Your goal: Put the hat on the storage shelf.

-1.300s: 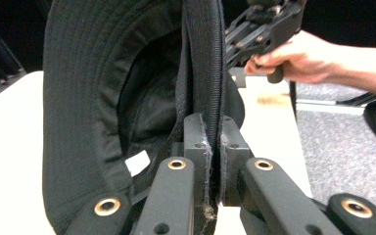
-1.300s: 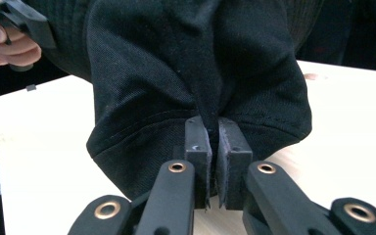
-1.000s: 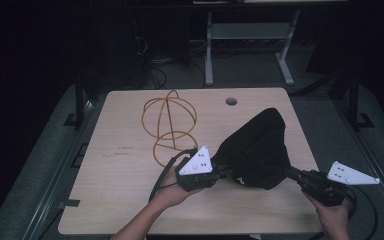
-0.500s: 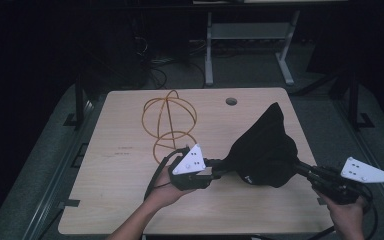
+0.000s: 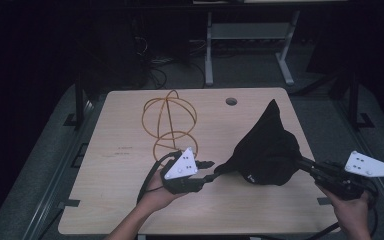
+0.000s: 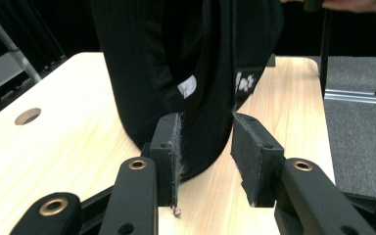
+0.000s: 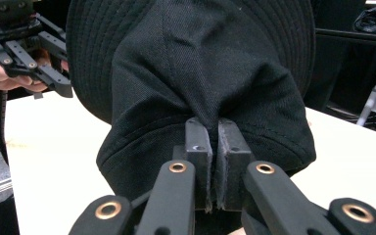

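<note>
I have the black hat (image 5: pixel 267 150) pinched in my right gripper (image 7: pixel 214 142), whose jaws are pressed together on a fold of the crown cloth, so the hat hangs from that grip with its lower edge on or just above the right half of the table (image 5: pixel 130 210); I cannot tell which. My left gripper (image 6: pixel 205 147) has just been opening: its jaws now stand spread with the hat's brim edge between them, the left pad (image 6: pixel 172 147) brushing the fabric and the other pad clear of it, so nothing is clamped there. In the high view the left gripper (image 5: pixel 207 172) sits just beside the hat's near-left edge, and the wire stand (image 5: pixel 169 120) made of orange hoops stands behind it, a little apart. I judge that the stand is where the hat belongs, so the job now is to get the hat open and carried over to it. To do that well I would keep the right pinch firm, since it alone bears the weight, and take a fresh left grip deeper on the brim, not at its very edge, where the cloth could slip out. Then I would lift both hands together, keep the opening facing down, and approach the stand from above so I do not knock the light wire over.
</note>
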The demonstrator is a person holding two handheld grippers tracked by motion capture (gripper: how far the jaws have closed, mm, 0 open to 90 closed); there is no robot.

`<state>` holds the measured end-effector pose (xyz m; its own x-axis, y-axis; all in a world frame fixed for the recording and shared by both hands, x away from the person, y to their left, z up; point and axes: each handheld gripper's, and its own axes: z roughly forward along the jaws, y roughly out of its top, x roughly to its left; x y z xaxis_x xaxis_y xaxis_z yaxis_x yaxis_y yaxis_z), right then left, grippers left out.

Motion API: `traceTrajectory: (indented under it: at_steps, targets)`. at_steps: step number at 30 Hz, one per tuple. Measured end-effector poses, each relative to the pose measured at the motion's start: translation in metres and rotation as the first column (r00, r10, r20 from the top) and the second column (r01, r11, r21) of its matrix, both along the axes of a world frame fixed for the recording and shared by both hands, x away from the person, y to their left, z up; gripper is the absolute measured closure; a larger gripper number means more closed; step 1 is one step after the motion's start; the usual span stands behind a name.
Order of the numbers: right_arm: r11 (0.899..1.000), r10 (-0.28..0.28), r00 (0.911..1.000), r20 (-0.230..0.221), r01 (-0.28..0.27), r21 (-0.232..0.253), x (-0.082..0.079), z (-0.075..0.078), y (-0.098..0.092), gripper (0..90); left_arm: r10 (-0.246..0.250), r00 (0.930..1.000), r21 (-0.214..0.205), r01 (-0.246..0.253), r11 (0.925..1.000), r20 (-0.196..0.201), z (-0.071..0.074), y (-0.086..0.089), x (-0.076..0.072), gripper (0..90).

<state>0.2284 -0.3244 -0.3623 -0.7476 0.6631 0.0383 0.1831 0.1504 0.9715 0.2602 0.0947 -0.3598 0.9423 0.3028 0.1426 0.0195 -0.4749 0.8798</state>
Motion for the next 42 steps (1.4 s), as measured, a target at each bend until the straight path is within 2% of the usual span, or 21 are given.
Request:
traceTrajectory:
  at_steps: [6, 15, 28, 31, 38, 42]
  targets:
    - [1.000, -0.004, 1.0000, 0.006, 0.004, -0.020, 0.003, 0.011, -0.001, 85.5, 0.020, 0.9998, 0.004, -0.020, 0.9998, -0.008, -0.007, 0.011, -0.003, 62.2]
    - [1.000, -0.006, 0.9999, -0.009, 0.006, -0.020, 0.008, 0.024, 0.002, 85.6, 0.051, 0.9985, -0.001, -0.051, 0.9987, -0.018, -0.017, 0.029, -0.007, 61.0]
    - [0.998, 0.001, 1.0000, -0.005, -0.002, -0.061, 0.016, 0.052, 0.012, 85.7, 0.102, 0.9939, 0.014, -0.101, 0.9947, -0.043, -0.037, 0.055, -0.012, 58.2]
    - [0.997, 0.004, 1.0000, -0.009, -0.004, -0.073, 0.019, 0.059, 0.016, 85.7, 0.116, 0.9925, 0.018, -0.115, 0.9932, -0.038, -0.043, 0.062, -0.014, 57.7]
    - [0.997, 0.011, 0.9999, -0.012, -0.012, -0.077, 0.023, 0.069, 0.021, 85.6, 0.132, 0.9902, 0.013, -0.131, 0.9913, -0.046, -0.046, 0.068, -0.015, 56.7]
    - [0.996, 0.008, 0.9998, -0.016, -0.009, -0.083, 0.027, 0.075, 0.024, 85.6, 0.133, 0.9898, 0.031, -0.132, 0.9908, -0.049, -0.049, 0.069, -0.014, 56.4]
